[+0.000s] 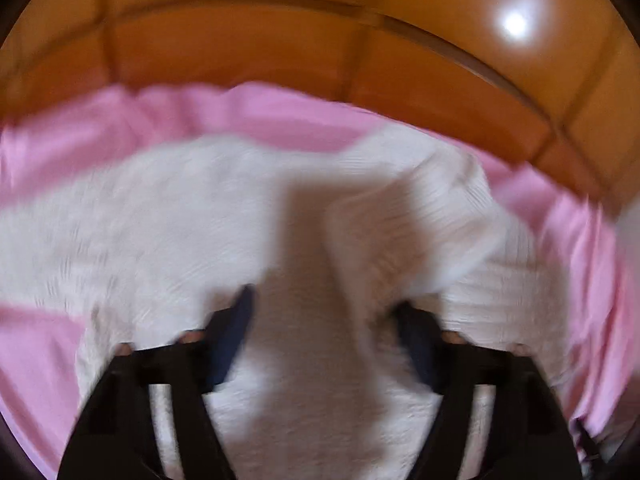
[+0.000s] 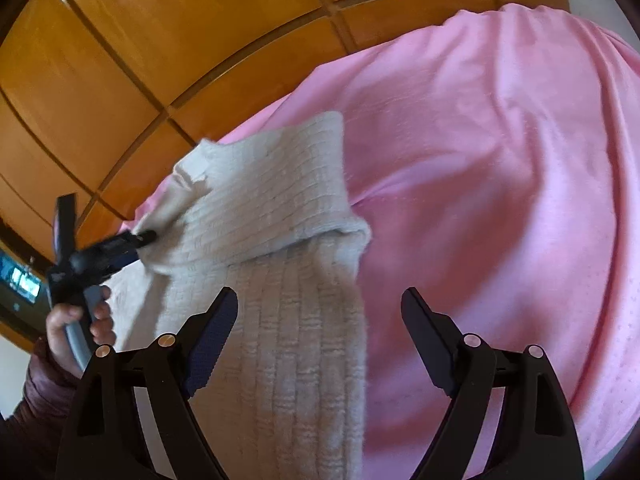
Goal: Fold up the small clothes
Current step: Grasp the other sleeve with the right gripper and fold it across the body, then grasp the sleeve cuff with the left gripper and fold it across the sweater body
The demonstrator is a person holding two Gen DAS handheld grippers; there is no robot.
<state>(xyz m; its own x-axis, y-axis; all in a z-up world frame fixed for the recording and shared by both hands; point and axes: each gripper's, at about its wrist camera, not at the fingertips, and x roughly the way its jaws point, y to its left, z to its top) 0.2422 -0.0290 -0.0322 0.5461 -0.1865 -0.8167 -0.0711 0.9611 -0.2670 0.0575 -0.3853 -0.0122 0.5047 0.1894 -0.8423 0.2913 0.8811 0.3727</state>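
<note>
A cream ribbed knit garment (image 2: 280,280) lies on a pink sheet (image 2: 500,160), with one part folded over at the top. It fills the blurred left wrist view (image 1: 180,220). My left gripper (image 1: 324,304) is open just above the knit, nothing between its fingers. In the right wrist view the left gripper (image 2: 146,236) sits at the knit's left edge, touching the fabric. My right gripper (image 2: 320,300) is open and empty over the knit's right edge.
An orange-brown wooden panelled wall (image 2: 160,40) stands behind the bed, also in the left wrist view (image 1: 280,40). The person's hand (image 2: 76,320) holds the left gripper's handle at lower left. The pink sheet spreads wide to the right.
</note>
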